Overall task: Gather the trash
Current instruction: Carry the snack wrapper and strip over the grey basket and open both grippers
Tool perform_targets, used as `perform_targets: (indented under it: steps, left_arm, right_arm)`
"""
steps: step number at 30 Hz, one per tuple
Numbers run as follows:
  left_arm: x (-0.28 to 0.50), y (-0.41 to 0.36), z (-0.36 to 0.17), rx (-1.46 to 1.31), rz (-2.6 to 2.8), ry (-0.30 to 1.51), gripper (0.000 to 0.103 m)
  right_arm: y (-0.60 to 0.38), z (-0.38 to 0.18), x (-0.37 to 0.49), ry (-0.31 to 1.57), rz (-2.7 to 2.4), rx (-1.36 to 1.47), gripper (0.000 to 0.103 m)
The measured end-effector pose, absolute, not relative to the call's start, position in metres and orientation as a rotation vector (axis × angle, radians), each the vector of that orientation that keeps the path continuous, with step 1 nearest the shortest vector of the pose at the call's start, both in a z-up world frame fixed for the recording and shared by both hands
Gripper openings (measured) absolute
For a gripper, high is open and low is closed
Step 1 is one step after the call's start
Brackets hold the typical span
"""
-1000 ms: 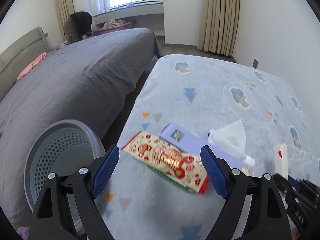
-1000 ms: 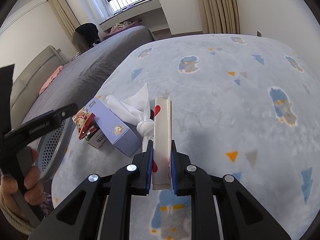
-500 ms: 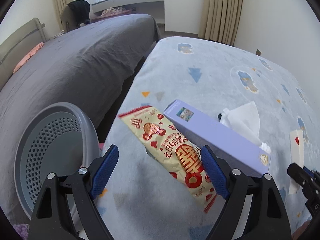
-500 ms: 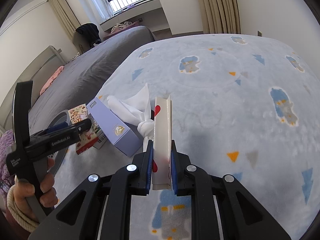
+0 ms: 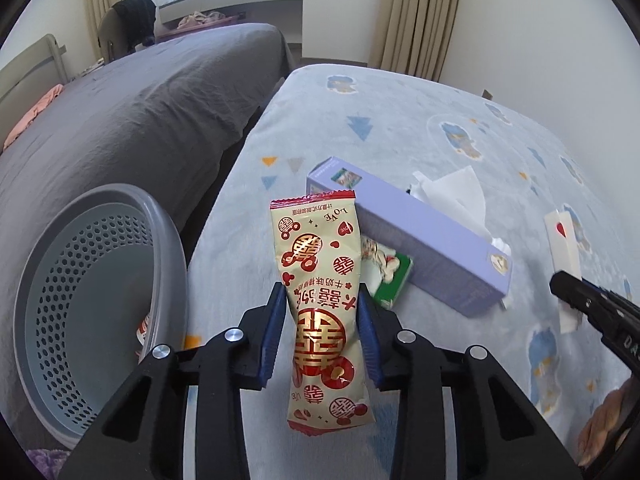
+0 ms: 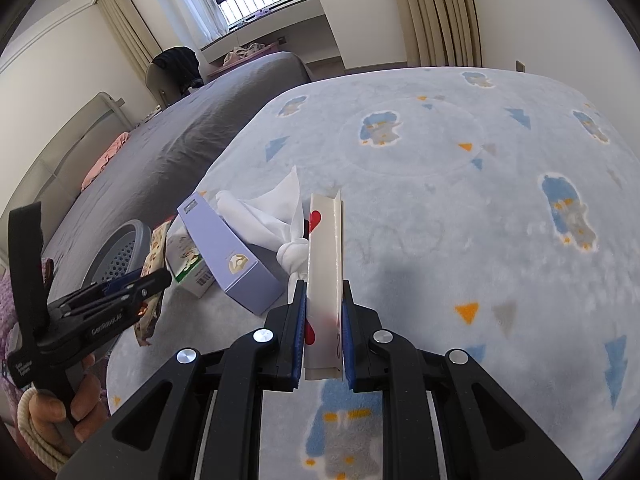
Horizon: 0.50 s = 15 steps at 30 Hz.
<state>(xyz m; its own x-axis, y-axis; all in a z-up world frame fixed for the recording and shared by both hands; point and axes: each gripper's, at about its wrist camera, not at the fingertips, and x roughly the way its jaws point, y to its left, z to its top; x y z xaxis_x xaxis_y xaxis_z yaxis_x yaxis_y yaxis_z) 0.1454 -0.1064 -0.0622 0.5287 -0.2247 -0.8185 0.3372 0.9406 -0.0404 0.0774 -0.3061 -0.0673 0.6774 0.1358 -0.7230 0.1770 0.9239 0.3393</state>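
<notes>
A cream snack wrapper (image 5: 316, 264) with red emblems stands between the blue pads of my left gripper (image 5: 322, 300). The jaws are closing and the pads pinch the wrapper's middle, just above the blue rug. Behind it lie a small green-and-white box (image 5: 386, 276), a long lilac box (image 5: 420, 240) and a crumpled white tissue (image 5: 452, 196). To their right, my right gripper (image 6: 323, 300) is shut on a narrow white carton (image 6: 326, 248) with red hearts, held upright over the rug. A grey perforated basket (image 5: 168, 240) sits at the left.
A bed with a grey cover (image 5: 120, 120) runs along the rug's left edge, right behind the basket. Beige curtains (image 5: 420, 16) and a wall close off the far side. A person's hand (image 6: 56, 408) holds the left gripper's handle.
The left gripper sank over the snack wrapper and its wide jaws closed on it; the wrapper now stands up between the pads. The right gripper has not moved.
</notes>
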Motion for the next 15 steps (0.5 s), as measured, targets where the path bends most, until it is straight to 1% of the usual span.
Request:
perform_targets:
  steps: [6, 15]
  left_arm:
    - [0.124, -0.099, -0.06, 0.155, -0.358, 0.956, 0.033]
    - [0.1, -0.075, -0.04, 0.174, -0.347, 0.905, 0.033]
  right_arm:
    - [-0.304, -0.065, 0.075, 0.828, -0.024, 0.398, 0.016]
    - [-0.283, -0.056, 0.059, 0.813, -0.027, 0.378, 0.016]
